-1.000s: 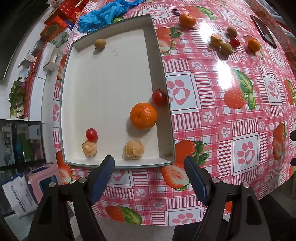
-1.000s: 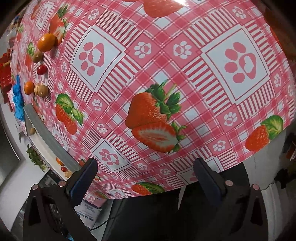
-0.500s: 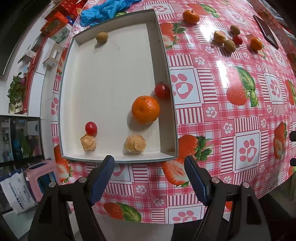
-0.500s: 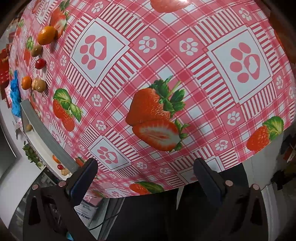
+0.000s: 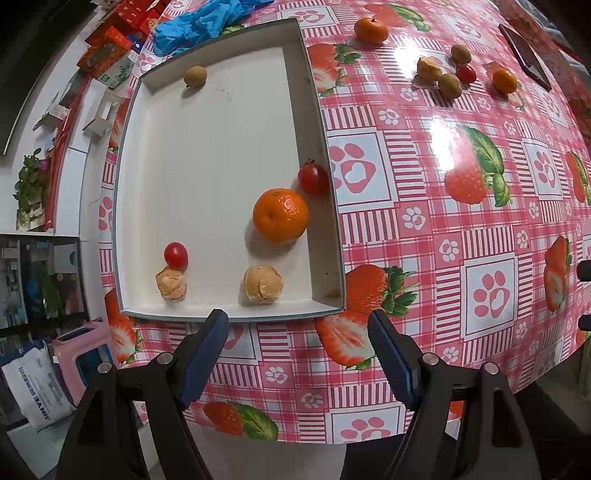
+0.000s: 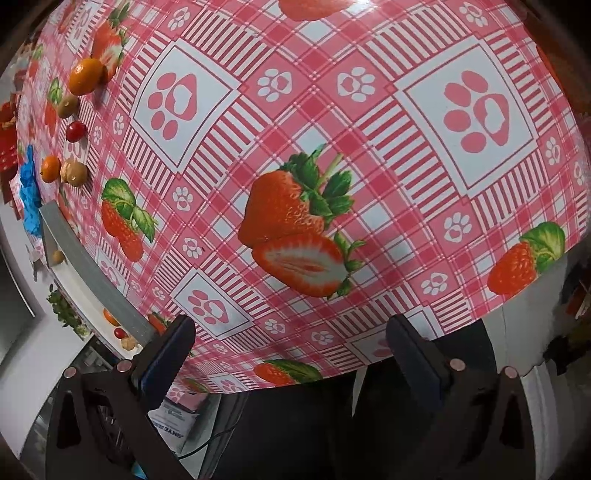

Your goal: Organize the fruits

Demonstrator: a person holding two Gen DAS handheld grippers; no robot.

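white tray (image 5: pixel 207 147) on a pink strawberry-print cloth (image 5: pixel 424 229), seen from above by the left wrist camera. inside the tray: a mandarin (image 5: pixel 280 216) near the right wall, a cherry tomato (image 5: pixel 313 178) just beside it against that wall, a second tomato (image 5: pixel 176 254) touching a husked fruit (image 5: pixel 171 284) at the near left, another husked fruit (image 5: pixel 262 285) by the near wall, and a small brown longan (image 5: pixel 195 76) alone in the far corner. outside the tray, well apart on the cloth — a mandarin (image 5: pixel 371 30), a cluster of husked fruit, two longans and a tomato (image 5: pixel 466 73), and a small orange (image 5: pixel 504 81). crumpled blue glove (image 5: pixel 199 22) beyond the tray's far edge. left gripper (image 5: pixel 298 354) hangs over the cloth just short of the tray's near wall, jaws wide apart, nothing between them. right gripper (image 6: pixel 291 354) over the cloth's near edge, jaws likewise spread and empty; the loose fruit lies far to its left.
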